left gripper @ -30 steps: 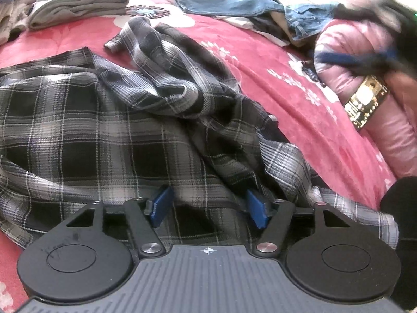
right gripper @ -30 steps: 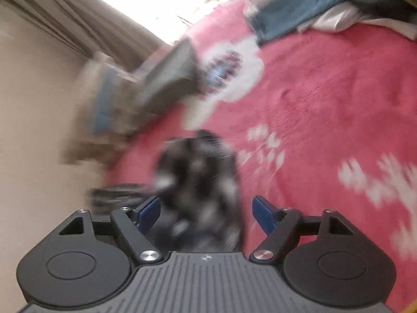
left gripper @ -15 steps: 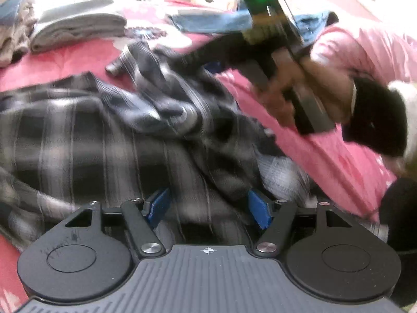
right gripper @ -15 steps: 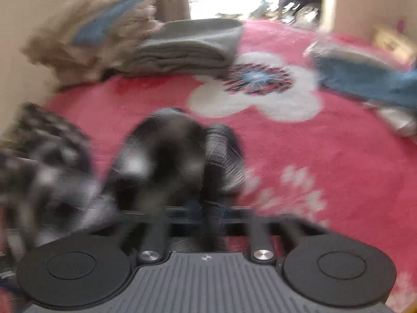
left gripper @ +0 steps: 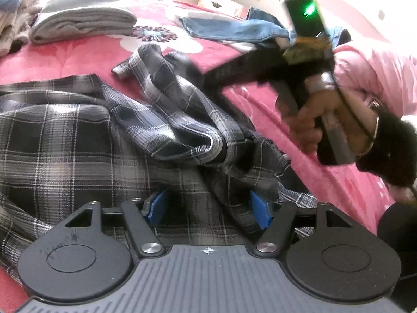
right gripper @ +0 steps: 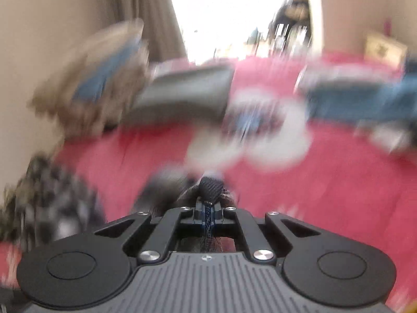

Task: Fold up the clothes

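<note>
A black, grey and white plaid shirt [left gripper: 78, 135] lies rumpled on the pink bed. My left gripper [left gripper: 208, 206] is open, its blue pads apart, resting low over the shirt's near part with cloth bunched between them. In the left wrist view the right gripper [left gripper: 198, 75], held in a person's hand [left gripper: 307, 120], reaches onto the shirt's sleeve. In the blurred right wrist view my right gripper [right gripper: 209, 207] is shut on a fold of the plaid sleeve [right gripper: 209, 187], which sticks out past the closed pads.
A folded grey garment [left gripper: 80, 23] and a beige and blue pile [right gripper: 99, 91] sit at the back left. Blue jeans [left gripper: 234, 28] lie at the back right. The person's pink sleeve [left gripper: 378, 78] is on the right. The pink floral bedspread [left gripper: 65, 54] shows around the shirt.
The right gripper swung in over the shirt, closed on its sleeve and is lifting it. The left gripper stayed open in place over the shirt.
</note>
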`<action>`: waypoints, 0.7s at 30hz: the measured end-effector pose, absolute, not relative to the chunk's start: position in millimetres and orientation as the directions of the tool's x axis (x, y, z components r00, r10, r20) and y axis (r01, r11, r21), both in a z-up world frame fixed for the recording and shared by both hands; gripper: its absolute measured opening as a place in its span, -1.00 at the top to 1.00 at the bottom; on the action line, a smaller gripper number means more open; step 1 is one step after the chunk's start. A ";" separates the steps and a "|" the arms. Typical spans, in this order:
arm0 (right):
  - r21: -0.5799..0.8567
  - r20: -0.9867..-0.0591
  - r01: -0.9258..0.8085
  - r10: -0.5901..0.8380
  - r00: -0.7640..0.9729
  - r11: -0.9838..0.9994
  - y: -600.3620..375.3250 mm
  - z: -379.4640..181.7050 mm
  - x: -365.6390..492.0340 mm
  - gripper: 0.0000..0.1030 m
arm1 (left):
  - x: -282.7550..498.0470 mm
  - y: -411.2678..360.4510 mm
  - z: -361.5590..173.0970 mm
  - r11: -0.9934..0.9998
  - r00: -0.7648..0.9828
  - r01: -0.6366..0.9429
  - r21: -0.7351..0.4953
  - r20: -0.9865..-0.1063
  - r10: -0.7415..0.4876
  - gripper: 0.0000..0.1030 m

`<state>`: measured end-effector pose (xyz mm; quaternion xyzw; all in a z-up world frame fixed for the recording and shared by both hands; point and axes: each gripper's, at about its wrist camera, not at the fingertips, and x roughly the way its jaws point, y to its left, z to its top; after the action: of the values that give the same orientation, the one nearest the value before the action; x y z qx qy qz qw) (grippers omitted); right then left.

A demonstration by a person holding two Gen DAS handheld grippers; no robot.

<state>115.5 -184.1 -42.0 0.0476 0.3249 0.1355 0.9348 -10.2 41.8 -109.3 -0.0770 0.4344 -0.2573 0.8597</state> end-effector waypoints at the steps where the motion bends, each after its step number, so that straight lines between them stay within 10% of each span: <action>1: 0.161 -0.560 -0.214 0.268 0.784 0.963 -188.7 -29.9 120.1 0.91 | -10.9 42.0 -110.2 0.857 0.487 0.373 -0.356 -0.711 -0.507 -0.30; 13: 0.039 -0.265 -0.020 0.029 0.964 0.999 -242.0 69.2 206.4 0.91 | -10.0 50.7 -114.3 0.850 0.457 0.323 -0.416 -0.718 -0.525 -0.31; 21: 0.067 -0.230 0.090 -0.072 0.971 0.994 -266.7 83.6 260.1 0.91 | -7.4 54.8 -114.5 0.842 0.433 0.301 -0.447 -0.723 -0.538 -0.31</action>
<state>260.1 -266.7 83.6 0.0386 0.1142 -0.0408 0.9919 -7.4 54.8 -114.5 -0.1262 0.4698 -0.2507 0.8370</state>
